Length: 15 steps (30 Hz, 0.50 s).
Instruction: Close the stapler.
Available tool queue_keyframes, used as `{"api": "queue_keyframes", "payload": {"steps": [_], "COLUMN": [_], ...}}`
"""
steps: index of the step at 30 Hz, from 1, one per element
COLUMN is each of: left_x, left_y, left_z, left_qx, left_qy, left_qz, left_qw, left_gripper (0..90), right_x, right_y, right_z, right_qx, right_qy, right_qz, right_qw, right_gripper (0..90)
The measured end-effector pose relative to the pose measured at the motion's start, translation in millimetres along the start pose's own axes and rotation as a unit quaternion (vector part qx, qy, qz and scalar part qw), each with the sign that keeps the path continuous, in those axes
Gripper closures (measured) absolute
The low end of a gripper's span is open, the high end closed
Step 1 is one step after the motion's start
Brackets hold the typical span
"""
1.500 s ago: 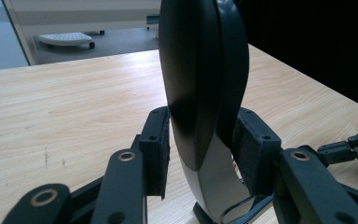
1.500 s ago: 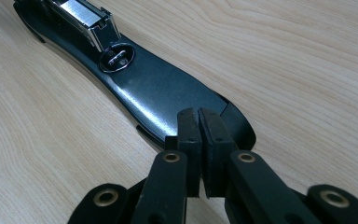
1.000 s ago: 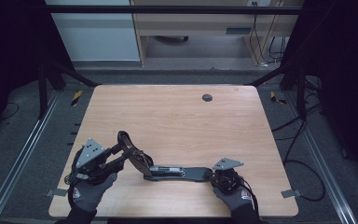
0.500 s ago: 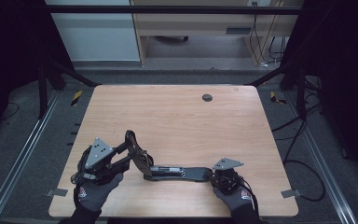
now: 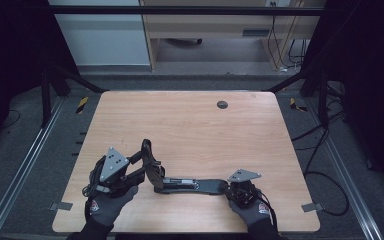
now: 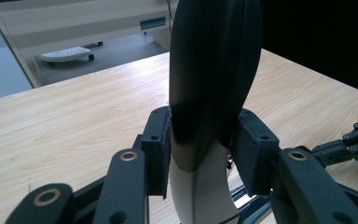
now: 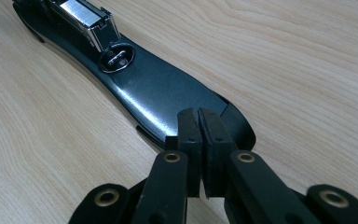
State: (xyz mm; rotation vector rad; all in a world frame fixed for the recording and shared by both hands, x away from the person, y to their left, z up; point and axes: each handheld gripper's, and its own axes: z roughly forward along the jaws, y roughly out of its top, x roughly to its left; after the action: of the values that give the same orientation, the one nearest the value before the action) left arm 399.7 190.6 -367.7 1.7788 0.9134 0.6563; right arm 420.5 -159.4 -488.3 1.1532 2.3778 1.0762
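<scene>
With the long black metal stapler (image 5: 190,184) opened near the wooden table's (image 5: 190,125) front edge, left gripper (image 6: 205,158) clamping its raised arm, right gripper (image 7: 200,140) pressed closed on its base, the arm may slip and snap shut.

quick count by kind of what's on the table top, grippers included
stapler, opened up: 1
grippers: 2, the left gripper and the right gripper
round dark grommet in the table: 1
total: 4
</scene>
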Motion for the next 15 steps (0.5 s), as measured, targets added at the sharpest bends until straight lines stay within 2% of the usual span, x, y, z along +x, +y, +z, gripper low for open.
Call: {"api": "queue_keyframes", "payload": {"steps": [15], "left_x": [-12.3], "left_y": [4.6], "left_z": [7.7], "left_qx": [0.005], "left_qy": [0.004], "left_qz": [0.032], "left_qw": [0.9995], "left_gripper": [59.5], "right_x": [-0.4], "right_y": [-0.4], "right_z": [0.4], "right_qx": [-0.002], "right_qy": [-0.002], "right_qz": [-0.005], "right_qw": [1.0000], "right_gripper": [88.7]}}
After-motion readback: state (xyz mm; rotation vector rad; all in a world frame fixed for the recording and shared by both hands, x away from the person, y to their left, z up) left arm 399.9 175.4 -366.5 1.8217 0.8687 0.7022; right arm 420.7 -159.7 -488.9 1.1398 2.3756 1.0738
